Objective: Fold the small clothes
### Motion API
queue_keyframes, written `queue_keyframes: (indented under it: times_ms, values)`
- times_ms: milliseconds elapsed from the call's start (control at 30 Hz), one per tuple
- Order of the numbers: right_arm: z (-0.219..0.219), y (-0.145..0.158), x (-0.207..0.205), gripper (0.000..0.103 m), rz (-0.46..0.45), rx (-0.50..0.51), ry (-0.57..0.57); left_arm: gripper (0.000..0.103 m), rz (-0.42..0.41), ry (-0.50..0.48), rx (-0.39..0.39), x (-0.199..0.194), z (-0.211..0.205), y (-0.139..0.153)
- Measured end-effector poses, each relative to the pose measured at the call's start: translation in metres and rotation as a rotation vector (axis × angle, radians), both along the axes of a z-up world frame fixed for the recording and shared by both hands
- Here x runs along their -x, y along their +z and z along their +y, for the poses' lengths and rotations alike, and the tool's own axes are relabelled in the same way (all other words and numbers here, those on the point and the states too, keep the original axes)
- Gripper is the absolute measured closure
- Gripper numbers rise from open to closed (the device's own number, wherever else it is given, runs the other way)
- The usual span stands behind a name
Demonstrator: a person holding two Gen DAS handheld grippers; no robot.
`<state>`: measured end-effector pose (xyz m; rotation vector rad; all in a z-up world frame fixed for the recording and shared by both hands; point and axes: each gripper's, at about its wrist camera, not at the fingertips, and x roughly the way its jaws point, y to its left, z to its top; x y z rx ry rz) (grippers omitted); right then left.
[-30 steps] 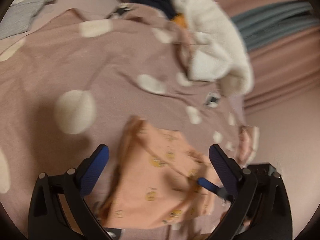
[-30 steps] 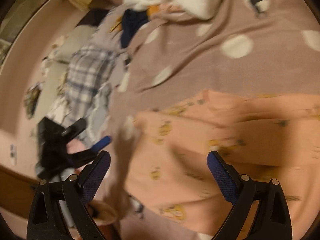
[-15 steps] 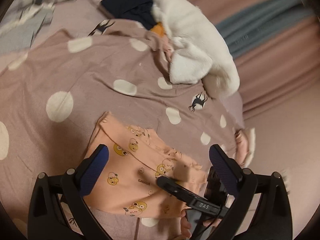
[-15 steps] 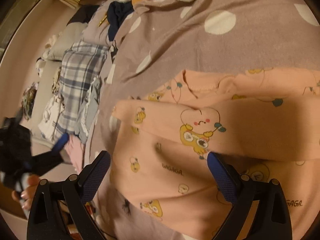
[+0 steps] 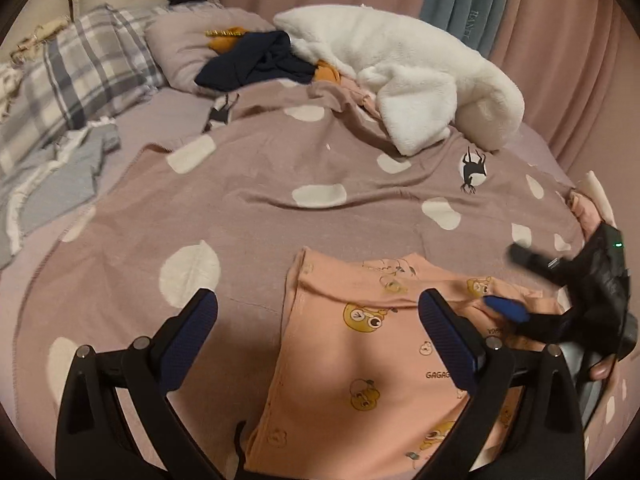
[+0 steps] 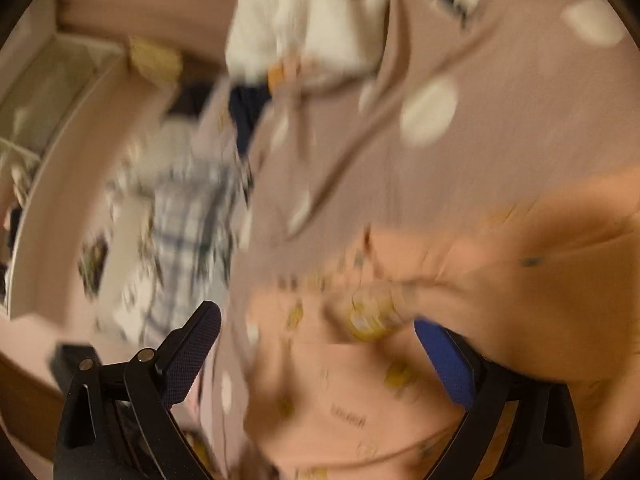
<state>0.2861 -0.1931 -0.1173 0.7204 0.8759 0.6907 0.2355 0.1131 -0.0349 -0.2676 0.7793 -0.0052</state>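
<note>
A small peach top [image 5: 360, 364] printed with yellow cartoon faces lies partly folded on the mauve dotted blanket [image 5: 256, 200]. My left gripper [image 5: 320, 332] hangs open just above its left edge, nothing between the fingers. The right gripper [image 5: 532, 284] shows at the right of the left wrist view, open over the garment's right part, with a person's fingertip behind it. In the blurred right wrist view the right gripper [image 6: 320, 340] is open above the peach top [image 6: 420, 360], and a raised fold of the cloth covers part of its right finger.
A white fleece blanket [image 5: 400, 76] and a dark navy garment [image 5: 256, 62] are heaped at the far side. Plaid pillows [image 5: 76, 80] and a grey cloth [image 5: 56, 180] lie at the left. Pink curtains [image 5: 560, 40] hang behind the bed.
The left gripper has tilted up and shifted left, so more of the bed shows. The right gripper has swung away to the right and is moving fast, blurring its view.
</note>
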Motion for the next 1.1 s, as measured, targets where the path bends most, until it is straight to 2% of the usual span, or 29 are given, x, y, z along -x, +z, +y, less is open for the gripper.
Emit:
queue_keyframes:
  times_ms: [100,167,267,367,433,500,567,633,700,767,867,933,1000,1067,1100]
  values:
    - [-0.013,0.009,0.007,0.001,-0.048,-0.018,-0.077,0.002,0.0,0.01,0.027,-0.002,0.01,-0.006]
    - [-0.004,0.015,0.011,0.001,-0.053,-0.004,-0.048,0.002,-0.006,0.02,0.027,0.001,0.013,-0.01]
    - [0.032,0.021,0.018,0.001,-0.048,0.071,0.146,0.002,0.03,0.036,0.0,0.001,0.016,-0.019]
    - [0.072,0.021,0.028,0.001,-0.071,0.163,0.3,0.003,0.017,0.075,-0.021,-0.001,0.019,-0.02]
    - [0.089,0.015,0.029,0.001,-0.063,0.196,0.363,0.003,0.03,0.115,-0.06,-0.004,0.025,-0.021]
    - [0.103,0.006,0.021,0.001,-0.008,0.187,0.394,0.003,0.036,0.187,-0.071,-0.005,0.038,-0.022]
    - [0.116,0.003,0.007,0.001,0.038,0.163,0.408,0.003,0.042,0.24,-0.017,-0.005,0.056,-0.025]
    - [0.13,0.006,-0.013,0.001,0.046,0.138,0.399,0.003,0.047,0.218,0.067,-0.006,0.071,-0.026]
    - [0.135,0.009,-0.029,0.001,0.061,0.118,0.324,0.002,0.054,0.185,0.192,-0.005,0.085,-0.025]
    - [0.133,0.008,-0.044,0.001,0.091,0.062,0.264,0.002,0.058,0.177,0.246,-0.005,0.09,-0.024]
    - [0.117,0.015,-0.046,0.001,0.092,0.052,0.151,0.002,0.062,0.193,0.23,-0.005,0.091,-0.023]
    - [0.11,0.021,-0.036,0.001,0.078,0.072,0.143,0.002,0.07,0.188,0.226,-0.005,0.089,-0.023]
    - [0.109,0.024,-0.019,0.001,0.077,0.076,0.192,0.002,0.086,0.158,0.252,-0.006,0.089,-0.025]
    - [0.115,0.016,0.002,0.001,0.124,0.141,0.281,0.002,0.101,0.132,0.292,-0.007,0.09,-0.026]
    - [0.117,0.011,0.007,0.001,0.128,0.143,0.305,0.002,0.101,0.129,0.304,-0.006,0.091,-0.026]
